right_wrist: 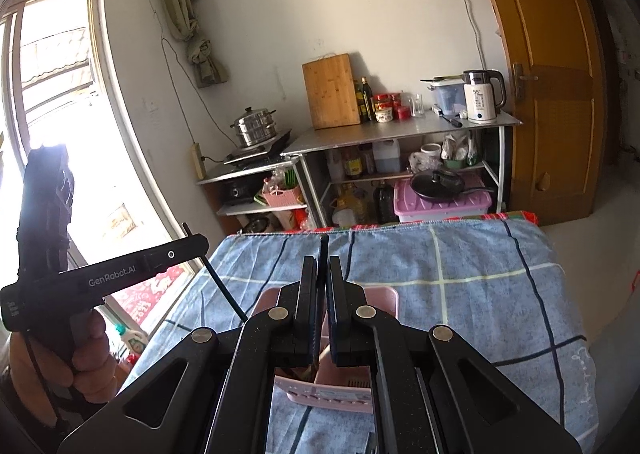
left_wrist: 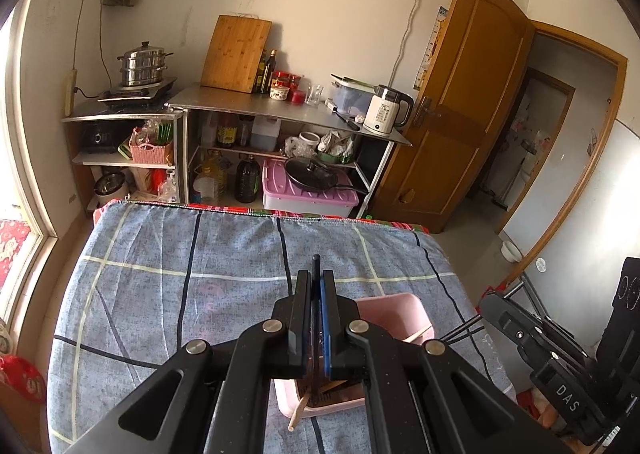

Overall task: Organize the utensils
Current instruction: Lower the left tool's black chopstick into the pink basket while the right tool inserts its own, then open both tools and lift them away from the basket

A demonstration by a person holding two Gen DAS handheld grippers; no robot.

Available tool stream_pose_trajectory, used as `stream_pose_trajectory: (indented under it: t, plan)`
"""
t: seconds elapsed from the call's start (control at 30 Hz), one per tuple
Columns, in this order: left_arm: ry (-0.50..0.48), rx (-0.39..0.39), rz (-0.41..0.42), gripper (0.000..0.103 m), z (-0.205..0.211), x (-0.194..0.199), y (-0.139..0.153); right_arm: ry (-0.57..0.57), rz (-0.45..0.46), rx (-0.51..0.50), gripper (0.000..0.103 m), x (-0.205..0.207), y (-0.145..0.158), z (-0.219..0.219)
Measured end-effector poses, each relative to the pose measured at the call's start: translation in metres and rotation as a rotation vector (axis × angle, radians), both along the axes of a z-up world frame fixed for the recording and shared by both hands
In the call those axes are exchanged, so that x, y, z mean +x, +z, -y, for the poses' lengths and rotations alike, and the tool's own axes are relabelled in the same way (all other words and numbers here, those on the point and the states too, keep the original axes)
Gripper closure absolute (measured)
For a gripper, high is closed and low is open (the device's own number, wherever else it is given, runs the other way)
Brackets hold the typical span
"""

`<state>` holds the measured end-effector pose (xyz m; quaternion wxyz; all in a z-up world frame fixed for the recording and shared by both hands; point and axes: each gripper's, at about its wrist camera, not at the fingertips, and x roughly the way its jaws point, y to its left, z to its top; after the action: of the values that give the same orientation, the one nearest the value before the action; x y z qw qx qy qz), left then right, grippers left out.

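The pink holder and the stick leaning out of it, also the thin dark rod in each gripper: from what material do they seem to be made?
Pink holder: probably plastic, with a smooth matte moulded wall and slotted base.
Stick: likely wood or bamboo, pale tan and unpainted.
Dark rods: black, slim, possibly lacquered wood or plastic; the look leaves it open.

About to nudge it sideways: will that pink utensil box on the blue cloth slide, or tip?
The pink box looks like thin plastic, so probably light. It sits on soft cloth, which may bunch and drag with it. The wooden stick leaning over its rim could shift or fall out if it tilts.
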<state>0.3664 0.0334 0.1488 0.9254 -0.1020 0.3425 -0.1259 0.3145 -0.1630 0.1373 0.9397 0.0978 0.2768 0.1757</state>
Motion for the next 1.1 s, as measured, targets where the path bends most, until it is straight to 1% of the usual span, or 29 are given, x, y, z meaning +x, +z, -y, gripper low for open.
stream_pose_trajectory:
  t: [0.17,0.27,0.33,0.47,0.63,0.73,0.77,0.8,0.87,1.03,1.1]
  plan:
    - [0.014,0.02,-0.006,0.098,-0.003,-0.002,-0.005,0.015,-0.021,-0.01,0.097,-0.001,-0.003,-0.001]
    - [0.028,0.026,0.001,0.098,-0.007,-0.006,-0.003,0.015,-0.005,-0.013,0.088,-0.006,0.002,0.003]
    - [0.039,0.025,0.013,0.098,-0.011,-0.013,0.0,0.013,0.006,-0.013,0.088,-0.011,0.006,0.006]
    - [0.051,0.04,0.061,0.097,-0.015,-0.031,0.014,0.008,0.027,-0.011,0.087,-0.026,0.015,0.014]
    - [0.043,0.043,0.136,0.096,-0.019,-0.069,0.03,-0.002,0.06,-0.003,0.084,-0.054,0.022,0.027]
    - [0.032,0.035,0.171,0.089,-0.019,-0.099,0.032,-0.01,0.076,0.005,0.084,-0.078,0.022,0.034]
    - [0.029,0.032,0.178,0.085,-0.019,-0.107,0.032,-0.014,0.08,0.004,0.084,-0.085,0.021,0.036]
    - [0.023,0.029,0.185,0.083,-0.017,-0.117,0.031,-0.015,0.081,0.004,0.084,-0.091,0.02,0.037]
    - [0.008,0.027,0.188,0.082,-0.013,-0.135,0.025,-0.014,0.073,0.005,0.084,-0.105,0.016,0.039]
    - [-0.037,0.051,0.186,0.082,0.001,-0.179,-0.002,-0.008,0.038,-0.007,0.084,-0.136,-0.002,0.04]
    - [-0.05,0.059,0.171,0.082,0.007,-0.192,-0.015,-0.006,0.023,-0.012,0.084,-0.147,-0.011,0.04]
